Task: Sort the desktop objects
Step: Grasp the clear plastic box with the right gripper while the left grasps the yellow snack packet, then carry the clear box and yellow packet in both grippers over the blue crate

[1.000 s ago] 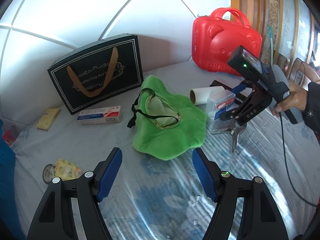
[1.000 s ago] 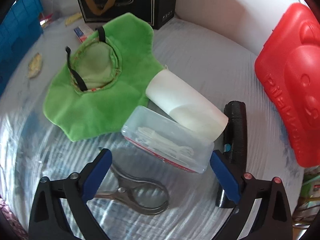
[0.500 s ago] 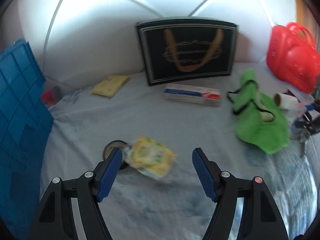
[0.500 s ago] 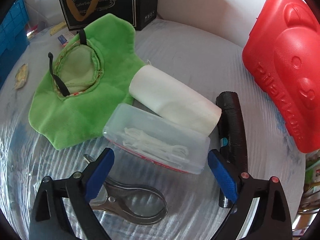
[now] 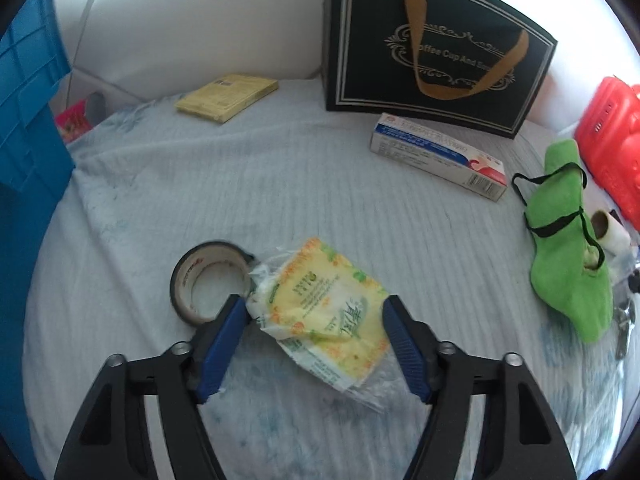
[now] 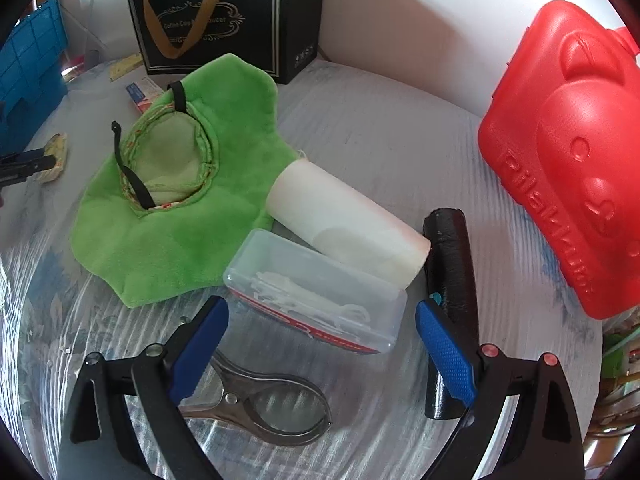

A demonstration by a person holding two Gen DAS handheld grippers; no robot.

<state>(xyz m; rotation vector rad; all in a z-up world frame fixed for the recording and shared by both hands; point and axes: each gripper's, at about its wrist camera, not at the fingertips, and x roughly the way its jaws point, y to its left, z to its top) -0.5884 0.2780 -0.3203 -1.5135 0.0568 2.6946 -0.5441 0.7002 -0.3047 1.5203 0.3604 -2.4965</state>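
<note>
Change first: my left gripper (image 5: 316, 326) has swung away from the green plush cloth with black straps (image 5: 570, 236) and come down over the yellow crinkled plastic packet (image 5: 324, 320), which lies near the front left part of the desk (image 5: 280, 184). Its blue jaws have just been closing, and the packet is between them now. The left pad seems to touch the packet's edge, but I see clear space at the right pad, so I judge it is not yet gripped. For sorting, this means I have chosen the packet as the next thing to take.

My right gripper (image 6: 320, 344) has hardly moved. It hovers with its jaws wide apart over the clear plastic box of white picks (image 6: 316, 300), and the pads are not touching it.

The left view alone shows the dark roll of tape (image 5: 208, 280) lying against the packet's left side, touching it; I think a careless squeeze could catch it too. It shows also the flat yellow pad (image 5: 228, 96) toward the back edge and the long white carton (image 5: 436, 156) before the black gift bag (image 5: 432, 48).

The right view alone shows the white paper roll (image 6: 344, 228), the black cylinder (image 6: 450, 288), the steel clamp (image 6: 264, 404) and the whole red plastic case (image 6: 568, 160). There the packet is small at the far left edge.
</note>
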